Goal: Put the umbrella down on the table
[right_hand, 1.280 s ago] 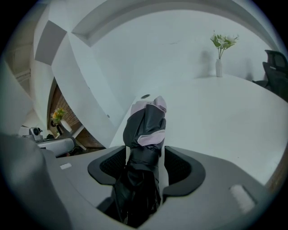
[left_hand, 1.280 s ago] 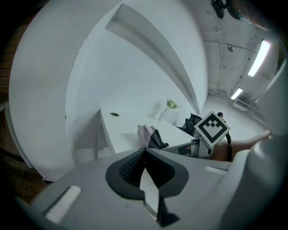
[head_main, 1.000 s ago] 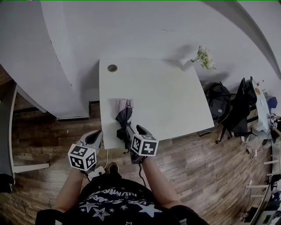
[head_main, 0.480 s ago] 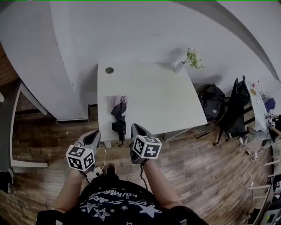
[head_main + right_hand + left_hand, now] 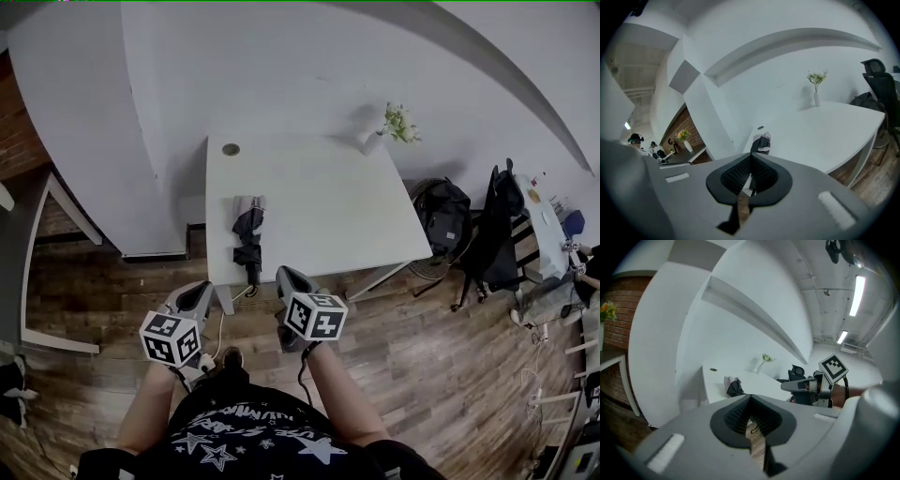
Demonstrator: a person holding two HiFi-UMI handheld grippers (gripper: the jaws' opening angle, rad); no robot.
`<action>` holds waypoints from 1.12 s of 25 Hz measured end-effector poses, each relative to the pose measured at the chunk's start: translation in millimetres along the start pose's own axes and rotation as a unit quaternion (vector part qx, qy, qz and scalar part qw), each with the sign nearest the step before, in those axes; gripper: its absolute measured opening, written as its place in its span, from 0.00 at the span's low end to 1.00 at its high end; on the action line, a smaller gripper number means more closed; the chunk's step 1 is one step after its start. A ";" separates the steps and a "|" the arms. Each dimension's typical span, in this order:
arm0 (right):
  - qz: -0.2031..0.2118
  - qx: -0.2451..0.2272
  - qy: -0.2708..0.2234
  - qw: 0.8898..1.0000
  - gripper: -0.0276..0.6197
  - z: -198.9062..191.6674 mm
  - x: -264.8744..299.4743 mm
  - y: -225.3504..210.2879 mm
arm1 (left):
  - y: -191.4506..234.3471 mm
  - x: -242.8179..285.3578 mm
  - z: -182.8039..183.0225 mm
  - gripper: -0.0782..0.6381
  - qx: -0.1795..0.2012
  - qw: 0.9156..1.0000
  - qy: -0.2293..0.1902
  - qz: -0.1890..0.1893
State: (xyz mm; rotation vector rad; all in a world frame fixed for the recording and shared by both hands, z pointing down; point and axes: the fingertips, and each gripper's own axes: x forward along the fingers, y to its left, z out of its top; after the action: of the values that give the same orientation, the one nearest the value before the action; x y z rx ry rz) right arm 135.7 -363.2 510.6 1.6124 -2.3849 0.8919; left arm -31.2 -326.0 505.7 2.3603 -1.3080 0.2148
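**Umbrella Down, Both Claws Shut**

In the head view, the umbrella (image 5: pixel 247 239) is lying on the table (image 5: pixel 328 197), by its near left edge, with one end right at the rim. The left gripper (image 5: pixel 199 292) and right gripper (image 5: pixel 286 278) are being held on the near side, apart from it.

In the left gripper view, the jaws are being pressed together on nothing.

In the right gripper view, the jaws have just been closing and are together, with nothing between them.

If that end is bumped, the umbrella could be knocked off the edge.
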 end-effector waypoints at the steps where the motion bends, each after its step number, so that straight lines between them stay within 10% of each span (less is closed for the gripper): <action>1: 0.000 -0.002 0.001 1.000 0.06 -2.6 -5.2 0.9 | -3.7 -3.9 -1.7 0.11 0.001 1.000 -0.001 -0.001; 28: -0.008 -0.024 0.010 1.000 0.06 -105.3 -160.0 25.0 | -99.2 -115.0 -72.2 0.11 0.013 1.000 0.000 -0.012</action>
State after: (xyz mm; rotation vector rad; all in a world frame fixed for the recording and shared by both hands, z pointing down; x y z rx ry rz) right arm 158.5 -171.7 520.1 1.5948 -2.3574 0.8368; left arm -5.4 -159.8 502.6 2.3975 -1.2834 0.2258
